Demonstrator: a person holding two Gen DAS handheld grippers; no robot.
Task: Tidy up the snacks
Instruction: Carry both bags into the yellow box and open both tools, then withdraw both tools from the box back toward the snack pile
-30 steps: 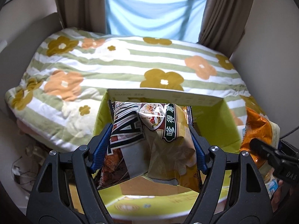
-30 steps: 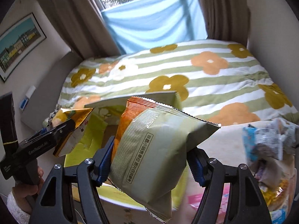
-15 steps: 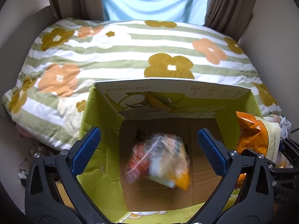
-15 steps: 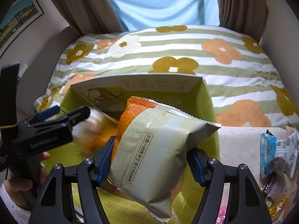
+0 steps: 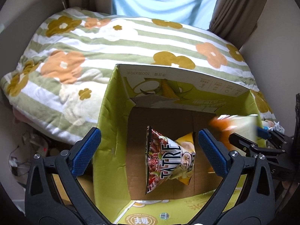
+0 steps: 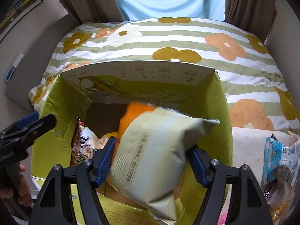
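An open green cardboard box [image 5: 110,131] stands against the bed; it also shows in the right wrist view [image 6: 223,112]. A TATRE snack bag [image 5: 166,157] and a yellow packet lie on its brown floor. My left gripper [image 5: 148,153] is open and empty above the box. My right gripper [image 6: 151,163] is shut on a pale green and orange snack bag [image 6: 155,148], held over the box's opening. That bag shows blurred at the box's right wall in the left wrist view [image 5: 236,125].
A bed with a striped floral quilt [image 5: 93,52] lies behind the box. Several loose snack packets [image 6: 279,159] lie on a pale surface to the right. Cables and clutter [image 5: 28,150] are on the floor at the left. Curtains [image 6: 247,5] hang at the back.
My left gripper opened and dropped the TATRE bag and yellow packet into the box. My right gripper carried the pale green bag left, over the box.
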